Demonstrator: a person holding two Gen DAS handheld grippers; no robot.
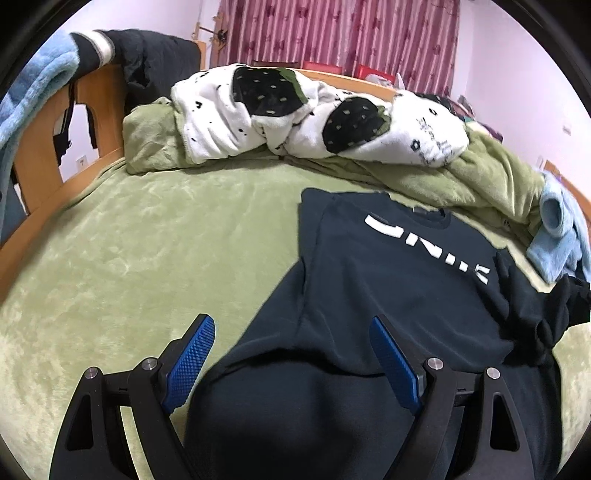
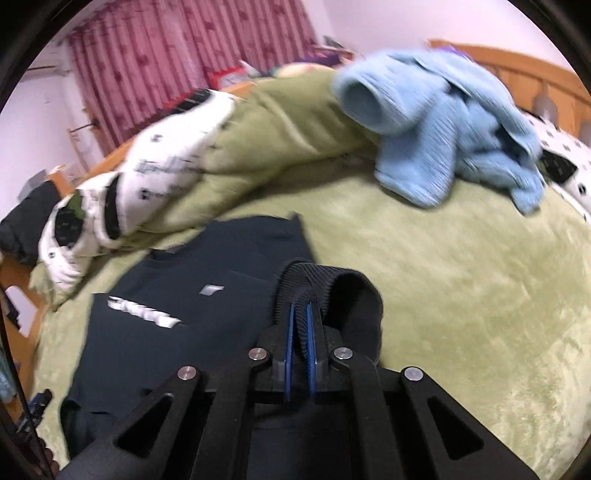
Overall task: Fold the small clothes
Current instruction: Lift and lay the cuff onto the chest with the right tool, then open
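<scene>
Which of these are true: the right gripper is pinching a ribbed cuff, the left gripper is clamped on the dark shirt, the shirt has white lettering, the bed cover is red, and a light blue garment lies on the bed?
1. The right gripper is pinching a ribbed cuff. True.
2. The left gripper is clamped on the dark shirt. False: its jaws stand wide open above the shirt, gripping nothing.
3. The shirt has white lettering on it. True.
4. The bed cover is red. False: it is green; the curtain behind is the reddish thing.
5. A light blue garment lies on the bed. True.
</scene>
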